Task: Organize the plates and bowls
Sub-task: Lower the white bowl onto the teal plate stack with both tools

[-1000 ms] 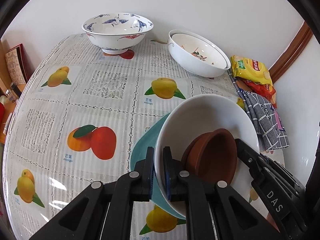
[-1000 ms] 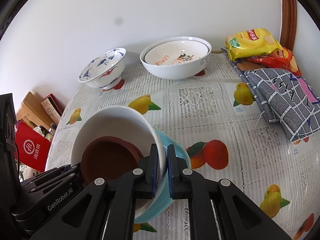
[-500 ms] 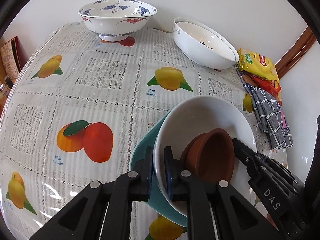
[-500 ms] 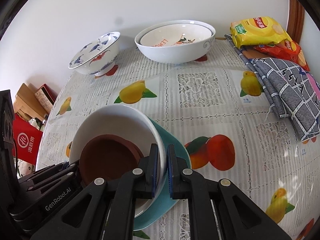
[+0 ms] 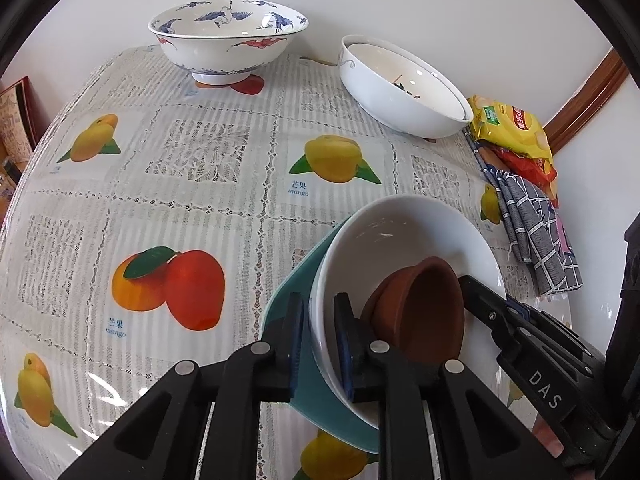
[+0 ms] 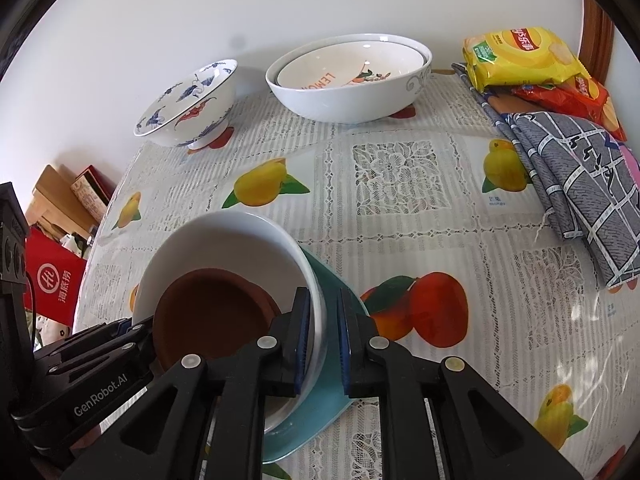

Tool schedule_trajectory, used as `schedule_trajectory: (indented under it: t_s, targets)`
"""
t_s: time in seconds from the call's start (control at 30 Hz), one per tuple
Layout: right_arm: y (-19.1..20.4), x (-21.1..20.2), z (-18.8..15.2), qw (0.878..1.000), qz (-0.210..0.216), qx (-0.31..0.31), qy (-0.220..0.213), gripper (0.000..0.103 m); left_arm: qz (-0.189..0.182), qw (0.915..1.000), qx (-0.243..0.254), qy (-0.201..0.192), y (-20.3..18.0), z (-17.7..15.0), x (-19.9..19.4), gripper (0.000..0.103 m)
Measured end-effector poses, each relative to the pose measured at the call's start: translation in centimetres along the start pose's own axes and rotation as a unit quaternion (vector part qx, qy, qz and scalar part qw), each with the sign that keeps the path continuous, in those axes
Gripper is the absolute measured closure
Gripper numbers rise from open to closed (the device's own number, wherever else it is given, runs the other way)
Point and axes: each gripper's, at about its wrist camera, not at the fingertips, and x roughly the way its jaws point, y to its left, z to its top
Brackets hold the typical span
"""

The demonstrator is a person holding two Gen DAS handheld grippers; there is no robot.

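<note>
A stack of a teal plate (image 5: 294, 292), a white bowl (image 5: 400, 232) and a small brown bowl (image 5: 424, 312) hangs tilted above the table. My left gripper (image 5: 318, 344) is shut on the stack's left rim. My right gripper (image 6: 324, 340) is shut on its right rim; the stack also shows in the right wrist view, with the teal plate (image 6: 340, 292), white bowl (image 6: 224, 240) and brown bowl (image 6: 208, 316). A blue-patterned bowl (image 5: 228, 40) and two nested white bowls (image 5: 400, 92) stand at the back of the table.
A fruit-print tablecloth (image 5: 192, 160) covers the table. Snack bags (image 6: 516, 56) and a folded grey checked cloth (image 6: 576, 176) lie at the right edge. Red and brown boxes (image 6: 52, 276) sit on the floor to the left. A white wall is behind.
Both grippers have carried the stack forward towards the back bowls and lower; the bowls at the back look nearer. The grips have not changed.
</note>
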Motion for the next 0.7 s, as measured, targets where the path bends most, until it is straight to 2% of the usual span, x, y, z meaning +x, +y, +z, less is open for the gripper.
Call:
schedule_trajectory:
  t_s: [0.33,0.63,0.7]
  targets:
    - [0.2,-2.3,-0.7,1.000,0.000,-0.010,-0.005,0.089,0.003,0.9999,-0.005,-0.014,0.2,-0.7,-2.3,0.084]
    - [0.2,-6.4,-3.1,1.000,0.002,-0.014,-0.021,0.087,0.004,0.9994,0.005,-0.035,-1.0,-3.8,-6.2,0.082]
    - [0.1,-7.6,-3.7,1.000,0.006,-0.013,-0.027,0.087,0.000,0.9990,0.009,-0.045,-1.4,-4.6,-7.5,0.073]
